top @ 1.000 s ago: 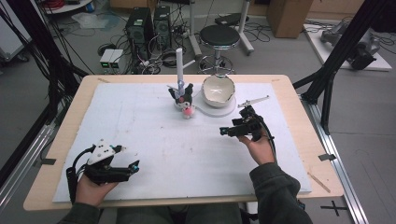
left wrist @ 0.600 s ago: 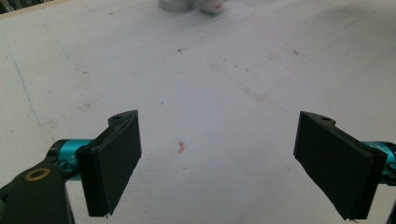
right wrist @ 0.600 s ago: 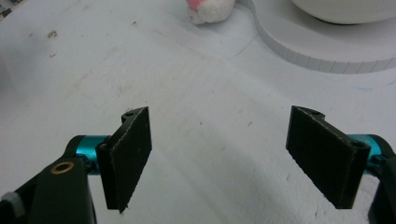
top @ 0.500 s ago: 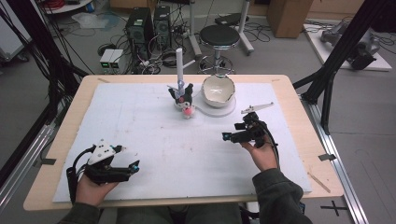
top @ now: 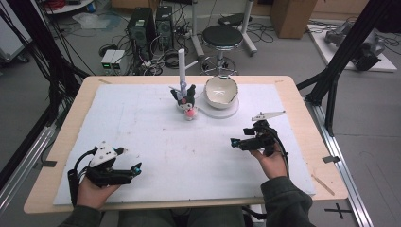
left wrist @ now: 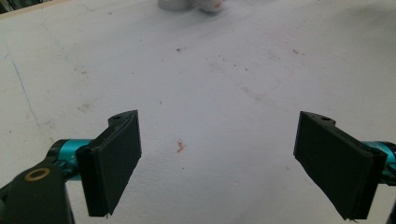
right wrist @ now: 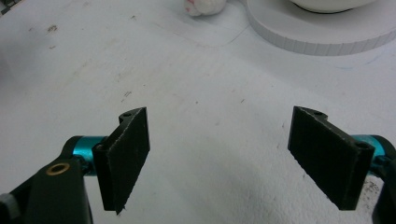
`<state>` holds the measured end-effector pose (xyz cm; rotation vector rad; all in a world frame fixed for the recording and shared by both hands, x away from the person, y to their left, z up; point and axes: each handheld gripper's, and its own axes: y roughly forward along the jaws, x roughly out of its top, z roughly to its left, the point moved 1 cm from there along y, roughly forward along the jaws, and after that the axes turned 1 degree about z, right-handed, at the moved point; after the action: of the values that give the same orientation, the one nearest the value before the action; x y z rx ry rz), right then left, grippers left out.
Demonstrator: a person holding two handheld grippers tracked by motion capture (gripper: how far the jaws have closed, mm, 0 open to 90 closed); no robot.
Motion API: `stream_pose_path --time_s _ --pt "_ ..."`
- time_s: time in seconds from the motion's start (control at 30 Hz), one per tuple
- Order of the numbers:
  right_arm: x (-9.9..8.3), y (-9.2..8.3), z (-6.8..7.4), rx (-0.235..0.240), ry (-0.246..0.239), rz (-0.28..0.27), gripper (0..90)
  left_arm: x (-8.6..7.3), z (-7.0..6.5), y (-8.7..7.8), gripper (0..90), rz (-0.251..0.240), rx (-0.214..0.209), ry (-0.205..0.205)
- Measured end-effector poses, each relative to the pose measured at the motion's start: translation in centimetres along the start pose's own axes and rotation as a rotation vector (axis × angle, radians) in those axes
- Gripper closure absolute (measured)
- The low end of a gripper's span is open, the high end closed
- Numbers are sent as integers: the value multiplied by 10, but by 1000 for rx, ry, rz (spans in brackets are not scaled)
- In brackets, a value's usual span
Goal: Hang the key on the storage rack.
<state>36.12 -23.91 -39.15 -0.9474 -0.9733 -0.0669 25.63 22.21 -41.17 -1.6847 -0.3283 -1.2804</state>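
You are holding the left tongs (top: 135, 169) near the front left corner of the tabletop (top: 66, 113), and the left gripper view is showing them spread wide over the bare white mat (left wrist: 210, 84), gripping nothing; a small reddish mark (left wrist: 180, 145) is lying on the mat between the jaws, too small to make out from above. You are holding the right tongs (top: 235, 142) toward the right edge, and the right gripper view is showing them equally wide apart and empty. From above, a small dark figurine (top: 186, 100) is standing near the back edge with a white tube (top: 181, 66) rising behind it, just beside a white bowl (top: 220, 91) sitting on a round white base (top: 226, 111). The right gripper view is catching the base's ribbed rim (right wrist: 322, 39) close up.
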Motion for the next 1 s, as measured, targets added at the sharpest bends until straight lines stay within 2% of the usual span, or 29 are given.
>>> stream_pose_path --time_s 0.3,0.67,1.0 --pt "-10 -7 2 -4 0 -19 189 0 0 0 153 -1 1 4" --pt "-27 -10 -1 -14 13 -16 174 0 -1 -1 153 3 0 5" --pt "-39 -16 -2 -25 2 -18 167 -2 -1 -3 153 -1 1 1"
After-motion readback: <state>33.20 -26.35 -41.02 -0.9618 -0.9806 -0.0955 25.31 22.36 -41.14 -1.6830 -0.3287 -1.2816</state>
